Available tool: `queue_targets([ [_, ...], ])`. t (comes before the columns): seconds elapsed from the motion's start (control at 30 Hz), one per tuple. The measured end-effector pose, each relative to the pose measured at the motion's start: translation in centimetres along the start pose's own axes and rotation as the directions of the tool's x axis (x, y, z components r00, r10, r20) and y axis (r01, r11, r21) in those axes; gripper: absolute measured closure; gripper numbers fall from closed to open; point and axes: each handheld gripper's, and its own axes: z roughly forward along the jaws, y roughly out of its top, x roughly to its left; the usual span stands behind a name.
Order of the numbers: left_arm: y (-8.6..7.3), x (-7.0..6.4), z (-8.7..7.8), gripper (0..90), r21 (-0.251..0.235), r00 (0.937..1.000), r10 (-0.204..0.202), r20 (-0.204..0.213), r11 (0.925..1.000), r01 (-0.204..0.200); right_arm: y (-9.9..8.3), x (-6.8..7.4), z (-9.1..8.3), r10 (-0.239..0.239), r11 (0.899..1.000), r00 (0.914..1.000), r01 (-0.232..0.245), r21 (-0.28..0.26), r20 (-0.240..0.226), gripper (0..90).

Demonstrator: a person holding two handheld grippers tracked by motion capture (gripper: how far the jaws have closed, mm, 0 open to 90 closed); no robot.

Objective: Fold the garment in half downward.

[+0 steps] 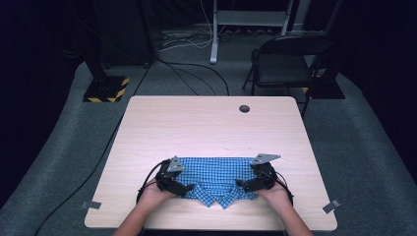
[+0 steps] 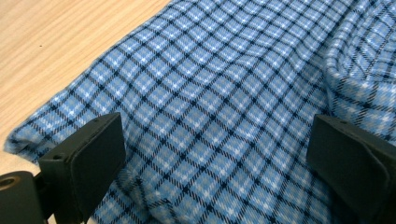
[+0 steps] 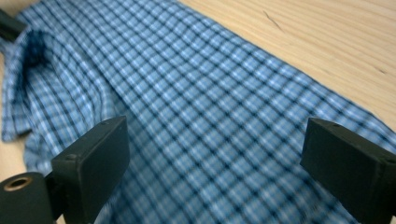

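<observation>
I see the shirt (image 1: 215,177) lying on the table (image 1: 211,123) near its front edge, between my left gripper (image 1: 188,188) and right gripper (image 1: 239,184). Its collar (image 1: 216,195) sits between both sets of fingers; cloth lies between each gripper's spread jaws.

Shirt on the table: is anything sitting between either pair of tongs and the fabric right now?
Nothing visible does. The left tongs and right tongs both stand open directly over the folded blue plaid shirt, bare cloth between the jaws. Around the shirt the table shows plain wood.
</observation>
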Motion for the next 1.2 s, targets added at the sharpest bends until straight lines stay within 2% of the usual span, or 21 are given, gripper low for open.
queue_targets([
  [0.13, 0.0, -0.4, 0.0, 3.3, 0.005, 0.9996, 0.027, -0.009, 0.9996, -0.027, -0.8, -0.2, -0.5, -0.035, 0.999, 0.9991, 0.035, 0.013, 0.026, 7.2],
  [0.4, -0.1, -0.4, 0.3, 3.4, 0.021, 0.9998, 0.021, -0.008, 0.9996, -0.021, -2.3, -1.5, -0.2, -0.01, 0.999, 0.9999, 0.011, 0.049, -0.008, 5.3],
  [0.57, -0.2, -0.4, 0.3, 3.4, 0.017, 0.9998, 0.021, -0.007, 0.9996, -0.021, -2.4, -1.0, -0.1, -0.074, 0.996, 0.9969, 0.072, 0.062, 0.029, 7.6],
  [0.8, -0.3, -0.3, 0.3, 3.7, 0.012, 0.9999, 0.013, -0.008, 0.9998, -0.013, -2.5, -0.8, -0.2, -0.076, 0.996, 0.9961, 0.073, 0.058, 0.045, 9.0],
  [0.9, -0.3, -0.3, 0.2, 4.8, 0.012, 0.9999, 0.012, -0.009, 0.9999, -0.012, -2.5, -0.5, -0.4, -0.078, 0.996, 0.9954, 0.075, 0.053, 0.056, 9.9],
  [1.07, -0.3, -0.2, -0.1, 6.5, 0.001, 1.0, -0.002, -0.001, 1.0, 0.002, -2.1, 0.1, -1.1, -0.076, 0.997, 0.9959, 0.076, -0.003, 0.048, 10.2],
  [1.2, -0.4, 0.0, -0.5, 7.5, -0.005, 1.0, -0.008, 0.002, 1.0, 0.008, -1.8, 0.6, -1.4, -0.079, 0.996, 0.996, 0.08, -0.027, 0.043, 10.3],
])
